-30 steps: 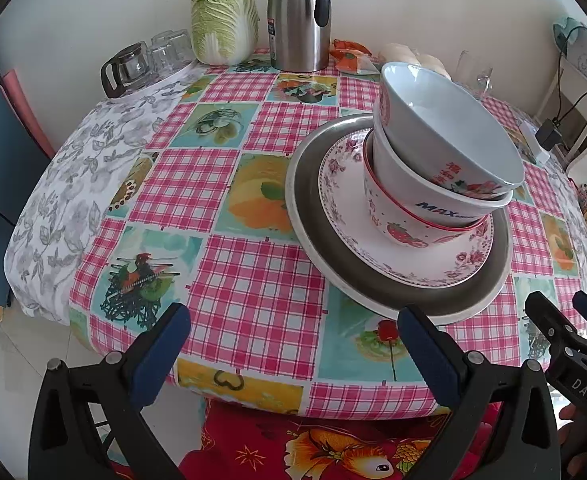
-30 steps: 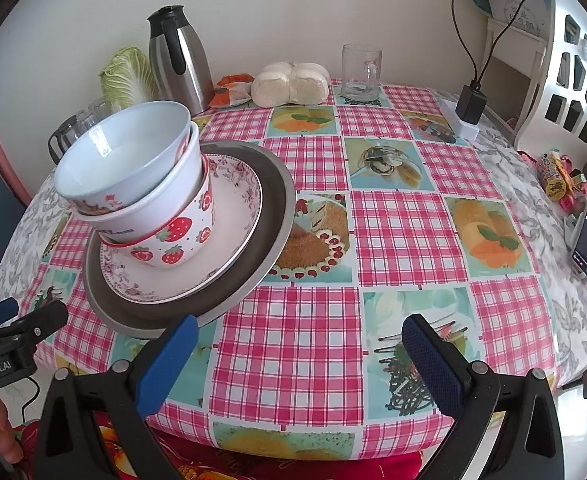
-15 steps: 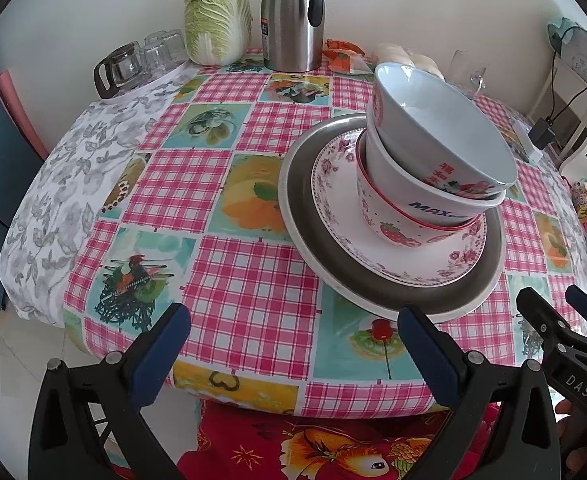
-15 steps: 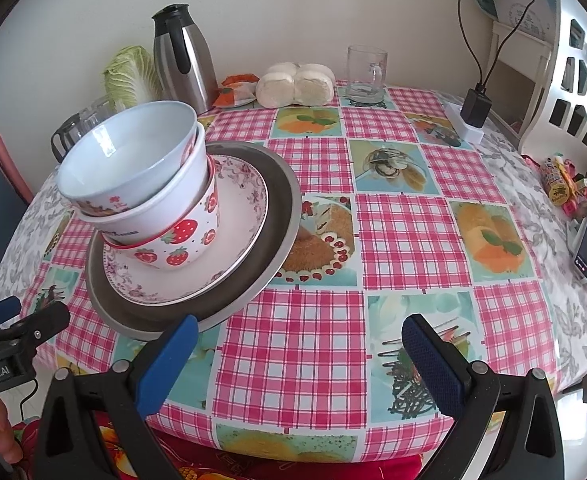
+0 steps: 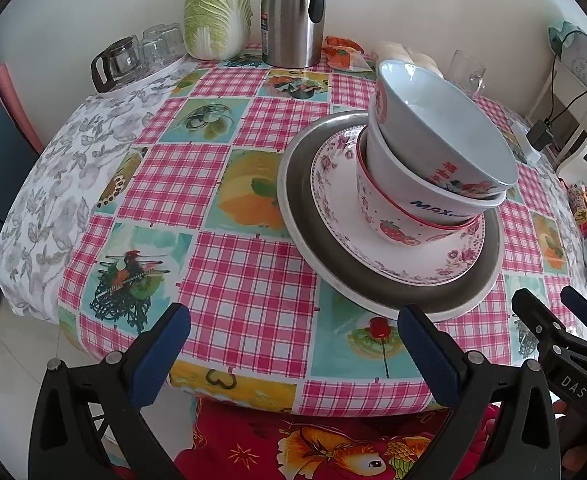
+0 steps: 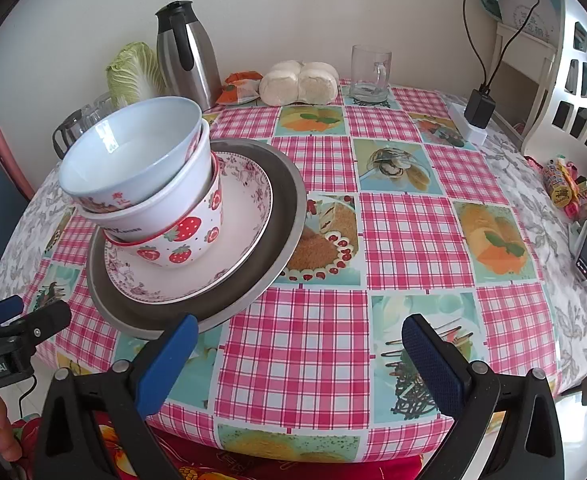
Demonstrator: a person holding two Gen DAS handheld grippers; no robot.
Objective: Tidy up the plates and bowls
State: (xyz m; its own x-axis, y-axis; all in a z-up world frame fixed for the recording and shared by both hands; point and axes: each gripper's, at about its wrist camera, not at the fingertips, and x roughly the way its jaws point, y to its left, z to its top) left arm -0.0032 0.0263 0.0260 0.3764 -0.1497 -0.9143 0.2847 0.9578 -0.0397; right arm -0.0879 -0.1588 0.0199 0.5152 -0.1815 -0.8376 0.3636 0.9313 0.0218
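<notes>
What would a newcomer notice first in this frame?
A leaning stack of three bowls sits on a floral plate inside a grey metal platter, on the checked tablecloth. Both the left gripper and right gripper hang open at the table's near edge.

Surface: round table (image 6: 409, 236), checked picture cloth | Near edge: grey plate (image 6: 281, 232) bearing stack | Far edge: cabbage (image 5: 217, 16), steel flask (image 5: 291, 16), glass mug (image 6: 369, 74), buns (image 6: 299, 82), glass pot (image 5: 115, 62)
</notes>
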